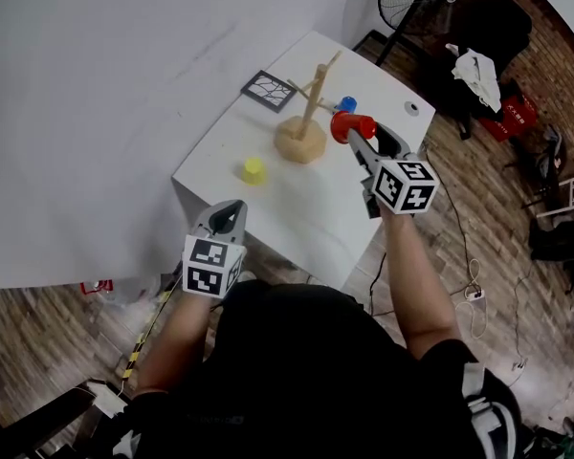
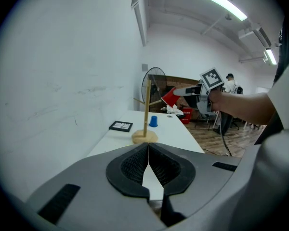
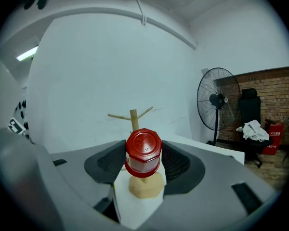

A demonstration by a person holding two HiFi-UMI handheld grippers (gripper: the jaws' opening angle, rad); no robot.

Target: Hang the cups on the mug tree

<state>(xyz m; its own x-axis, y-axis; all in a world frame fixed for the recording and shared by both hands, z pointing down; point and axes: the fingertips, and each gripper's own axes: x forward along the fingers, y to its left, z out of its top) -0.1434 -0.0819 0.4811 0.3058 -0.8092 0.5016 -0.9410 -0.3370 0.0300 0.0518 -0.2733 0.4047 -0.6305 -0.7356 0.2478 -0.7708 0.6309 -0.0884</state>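
Head view, centre: a small red plastic cup (image 1: 352,125) is pinched in the right gripper (image 1: 349,134), held in the air just right of the wooden mug tree (image 1: 306,113) with bare pegs. The tree stands on the white desk (image 1: 297,213).

Right gripper view: the jaws are closed on the cup's sides. Its eight-sided base (image 3: 143,153) faces the camera, mouth pointing away toward the tree's post (image 3: 133,117).

The left gripper (image 1: 228,213), lower left, hangs off the desk's near edge. Its jaws are pressed together w/ nothing between them (image 2: 148,150).

Also on the desk: a small yellow plastic cup (image 1: 254,169) left of the tree's base, a small blue plastic cup (image 1: 346,104) behind it, and a black-framed square card (image 1: 268,89) at the far edge.

Handling, as a judgement: the red cup looks light, stiff and smooth, so prob. slippery but not fragile. No handle shows. A side grip near the base, as now, leaves the mouth free for a peg.

Writing: "17" is moulded on the cup's base. Raised lettering round it is too small to read. The gripper cubes carry b/w square markers, no words.
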